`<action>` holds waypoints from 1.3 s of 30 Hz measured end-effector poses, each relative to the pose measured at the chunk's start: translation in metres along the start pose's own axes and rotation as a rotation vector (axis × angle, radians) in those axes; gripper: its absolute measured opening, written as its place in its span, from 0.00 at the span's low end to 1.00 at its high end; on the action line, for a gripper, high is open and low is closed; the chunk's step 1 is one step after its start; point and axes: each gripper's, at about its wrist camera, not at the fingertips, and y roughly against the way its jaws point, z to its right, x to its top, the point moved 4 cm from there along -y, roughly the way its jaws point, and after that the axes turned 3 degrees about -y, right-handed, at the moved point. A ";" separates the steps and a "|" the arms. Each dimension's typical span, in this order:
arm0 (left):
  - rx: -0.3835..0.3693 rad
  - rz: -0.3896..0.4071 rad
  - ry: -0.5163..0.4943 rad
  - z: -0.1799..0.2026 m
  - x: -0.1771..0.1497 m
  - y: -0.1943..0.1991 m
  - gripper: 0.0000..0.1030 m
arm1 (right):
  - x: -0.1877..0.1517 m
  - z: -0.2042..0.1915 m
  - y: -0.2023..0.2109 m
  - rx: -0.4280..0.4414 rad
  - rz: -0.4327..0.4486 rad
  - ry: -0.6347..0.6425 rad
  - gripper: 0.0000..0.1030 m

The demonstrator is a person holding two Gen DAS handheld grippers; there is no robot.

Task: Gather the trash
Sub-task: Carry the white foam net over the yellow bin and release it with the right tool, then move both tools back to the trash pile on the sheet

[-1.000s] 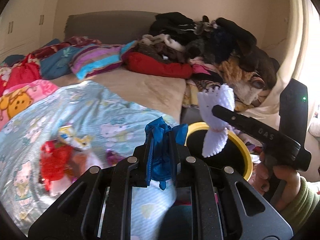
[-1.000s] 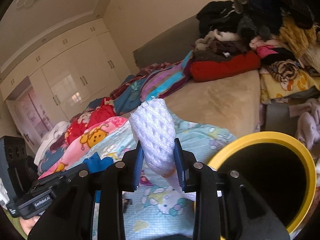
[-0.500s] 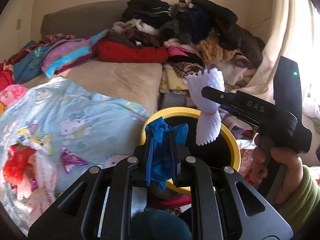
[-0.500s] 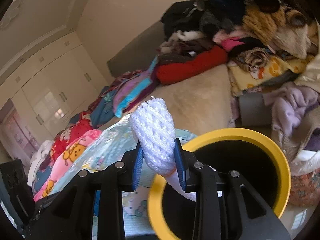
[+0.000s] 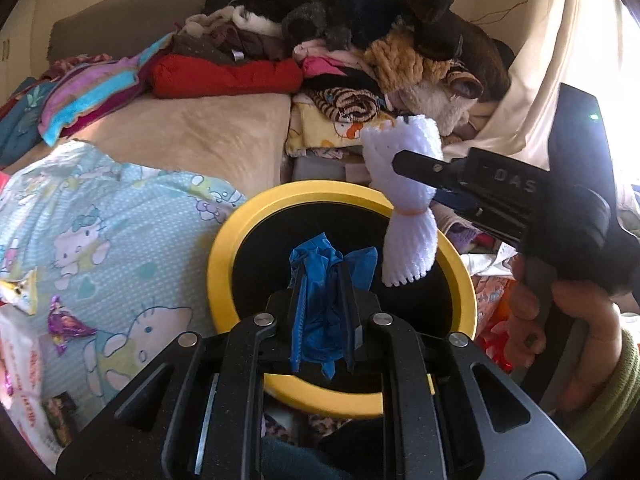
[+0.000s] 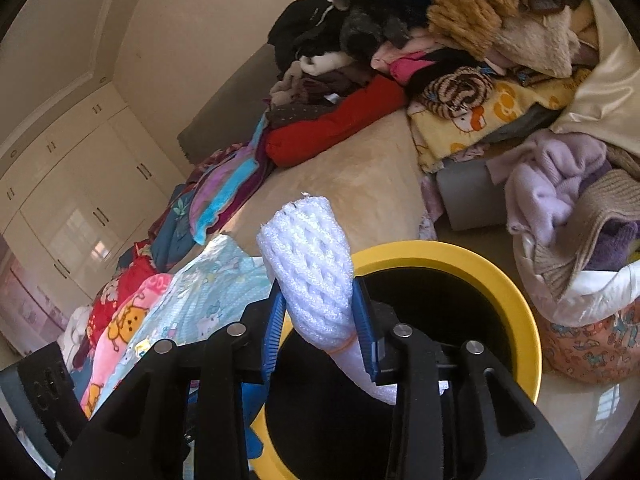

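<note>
Foam net [image 6: 316, 280] btwn opening right claw [image 6: 320, 328] jaws

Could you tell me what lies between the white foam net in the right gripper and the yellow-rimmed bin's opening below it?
Nothing: in the left wrist view the white foam net hangs over the bin mouth with only air beneath.

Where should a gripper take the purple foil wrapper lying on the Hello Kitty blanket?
The purple foil wrapper is likely best pinched at its crumpled middle, straight down from above. It lies flat on the soft blanket, thin ends splayed, so a side approach would probably snag fabric.
</note>
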 end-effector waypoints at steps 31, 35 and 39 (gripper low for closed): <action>0.211 0.144 0.112 -0.065 0.005 0.065 0.90 | -0.019 -0.041 -0.015 -0.099 -0.008 0.181 0.80; 0.234 0.175 0.152 -0.079 0.003 0.080 0.90 | -0.025 -0.057 -0.015 -0.080 -0.009 0.207 0.82; 0.260 0.209 0.180 -0.092 0.003 0.097 0.90 | -0.031 -0.071 -0.014 -0.060 -0.014 0.219 0.84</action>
